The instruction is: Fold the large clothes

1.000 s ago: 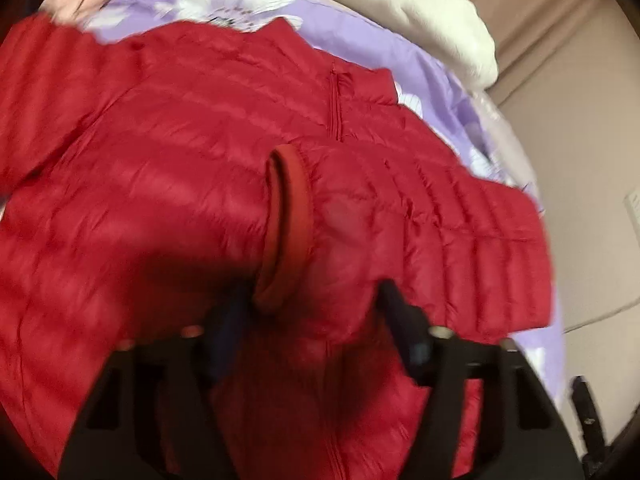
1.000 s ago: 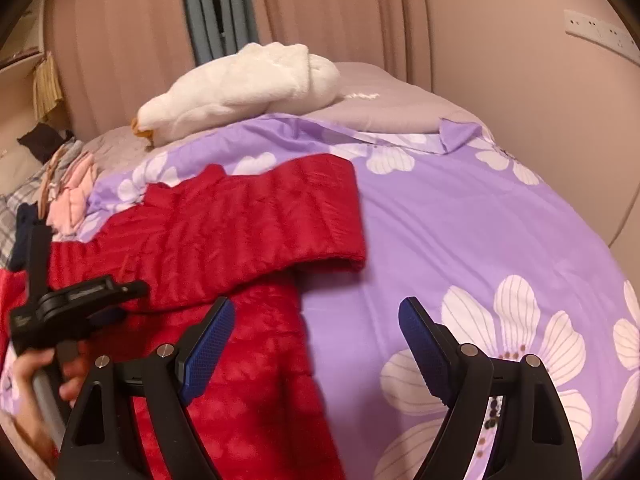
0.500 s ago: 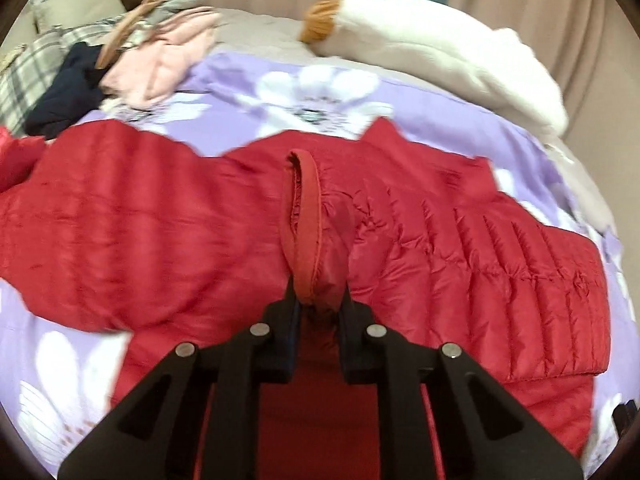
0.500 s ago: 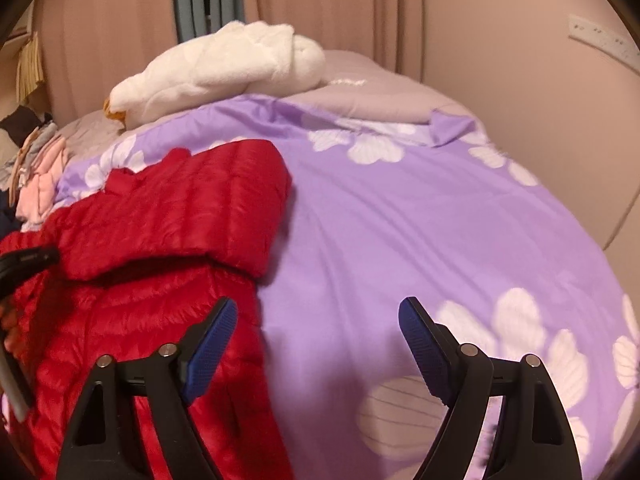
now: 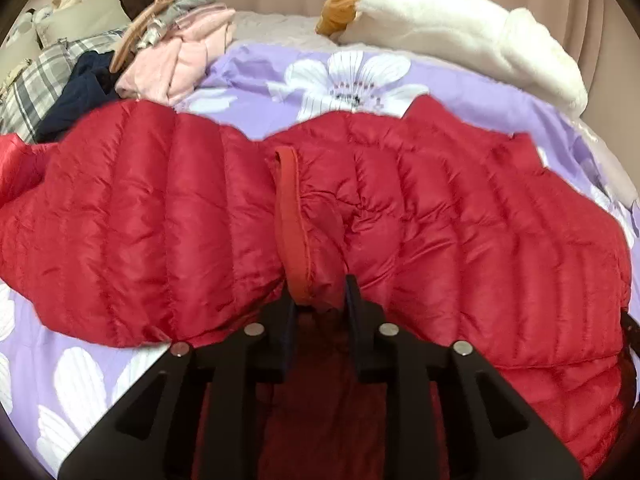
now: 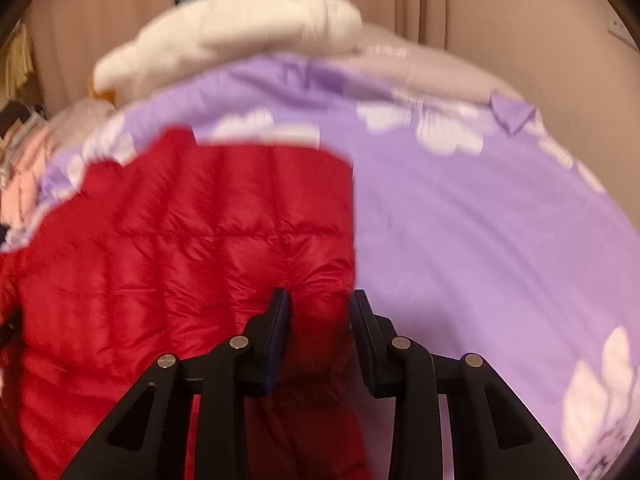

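Purple floral duvet point(image 5: 256, 68) carries the red puffer jacket point(image 5: 460, 216), spread below the white plush point(image 5: 472, 36). Left tongs point(image 5: 318, 300) clamp the sleeve cuff point(image 5: 294, 216); right tongs point(image 6: 320, 312), just closing, pinch the jacket's edge. Step: sleeve fold. Next: carry cuff across the body, keeping grip.

Left claw point(image 5: 319, 294) matte black, silver round screws, right claw point(image 6: 320, 308) alike, dark blue pads point(image 6: 278, 332)

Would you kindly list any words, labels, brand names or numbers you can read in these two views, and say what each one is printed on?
None: no readable text appears in either view.
The red puffer jacket shows no visible tag or logo.
The purple floral duvet carries only a flower print.
The folded clothes pile and white plush toy show no lettering.
The right wrist view is blurred.
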